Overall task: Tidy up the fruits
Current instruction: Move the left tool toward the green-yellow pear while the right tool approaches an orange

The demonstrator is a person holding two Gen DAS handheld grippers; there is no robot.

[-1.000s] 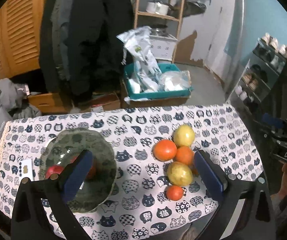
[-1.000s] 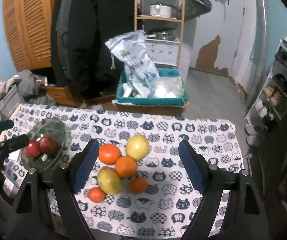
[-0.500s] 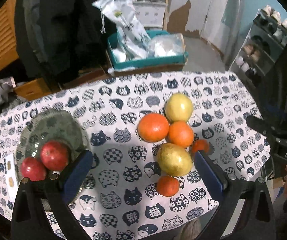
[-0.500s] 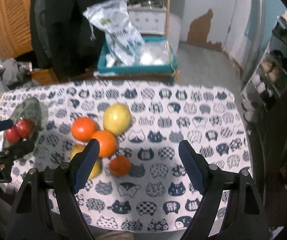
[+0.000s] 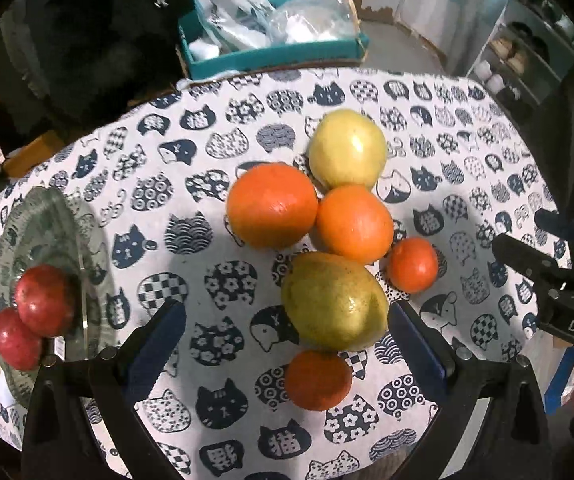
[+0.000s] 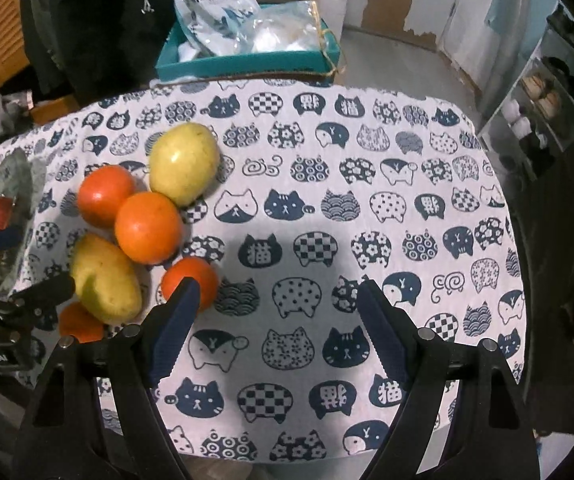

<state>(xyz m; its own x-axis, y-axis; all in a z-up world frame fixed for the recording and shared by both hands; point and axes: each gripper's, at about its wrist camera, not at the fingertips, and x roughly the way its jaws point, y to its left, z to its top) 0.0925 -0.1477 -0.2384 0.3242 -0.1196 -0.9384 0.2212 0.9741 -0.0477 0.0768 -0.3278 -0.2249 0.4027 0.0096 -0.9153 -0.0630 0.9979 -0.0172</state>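
Left wrist view: the left gripper (image 5: 285, 344) hangs over a bench draped in a white woven cloth (image 5: 191, 184) printed with navy cat heads, and its jaws are spread wide with ribbed blue pads (image 5: 155, 348), pinching nothing. Between those jaws lies the landmark, a big oval pear (image 5: 333, 300) with smooth yellow-green skin. Touching its near side is a small round tangerine (image 5: 317, 380), dull orange. Beyond the pear sit two larger oranges (image 5: 273, 206) with glossy, finely dimpled peel, side by side and touching; a second small tangerine (image 5: 413, 264) lies just right of the pear. Farthest from the pear in that cluster is a round pale-yellow fruit (image 5: 347, 148), smooth and shiny. Well left of the pear stands a clear glass bowl (image 5: 35, 216) with a ridged rim, holding two red apples (image 5: 45, 300) pressed together. Behind the bench, beyond the pear, a teal box (image 5: 271, 54) holds crinkled plastic bags. In the right wrist view the right gripper (image 6: 277, 316) is right of the pear (image 6: 105, 278), its jaws likewise spread and empty over bare cloth (image 6: 367, 208), its left pad overlapping the small tangerine (image 6: 191, 278) in the picture; whether they touch is unclear.
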